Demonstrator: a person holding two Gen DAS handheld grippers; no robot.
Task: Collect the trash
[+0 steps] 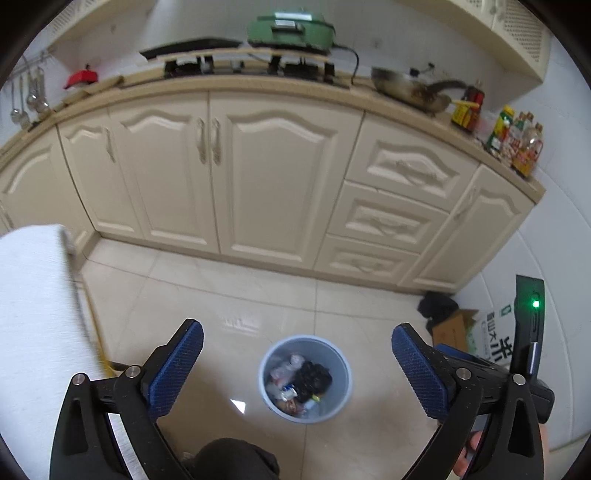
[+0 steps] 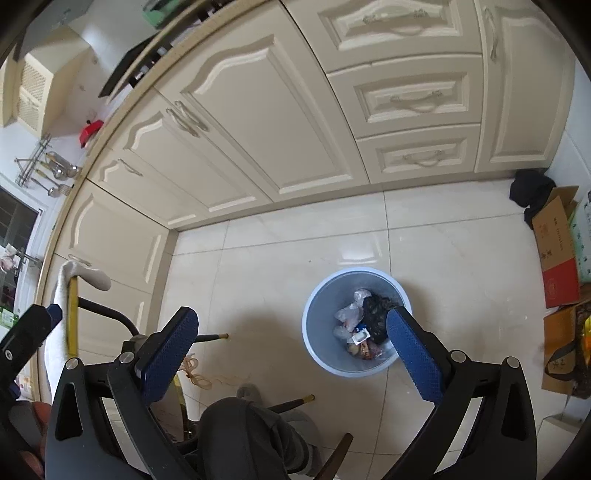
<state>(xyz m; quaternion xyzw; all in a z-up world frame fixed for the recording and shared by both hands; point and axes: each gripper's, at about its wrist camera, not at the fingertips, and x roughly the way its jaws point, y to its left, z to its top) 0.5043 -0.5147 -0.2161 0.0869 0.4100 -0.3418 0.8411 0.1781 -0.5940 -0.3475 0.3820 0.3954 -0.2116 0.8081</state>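
A pale blue round trash bin (image 1: 271, 356) stands on the tiled floor, holding crumpled wrappers, white plastic and a black bag (image 1: 312, 380). It also shows in the right wrist view (image 2: 314, 314). My left gripper (image 1: 295, 360) is open and empty, held high above the bin. My right gripper (image 2: 291, 345) is open and empty too, above the floor just left of the bin; its right finger (image 2: 413, 354) overlaps the bin's rim. The right gripper's body shows at the right edge of the left wrist view (image 1: 524, 354).
Cream kitchen cabinets (image 1: 236, 173) run along the back, with a pan (image 1: 410, 90), bottles (image 1: 517, 140) and a green appliance (image 1: 291, 29) on the counter. Cardboard boxes (image 2: 557, 251) and a black cloth (image 2: 530, 192) lie at the right. A white-covered table edge (image 1: 33, 314), chair legs (image 2: 210, 336) and my knee (image 2: 236, 435) are close by.
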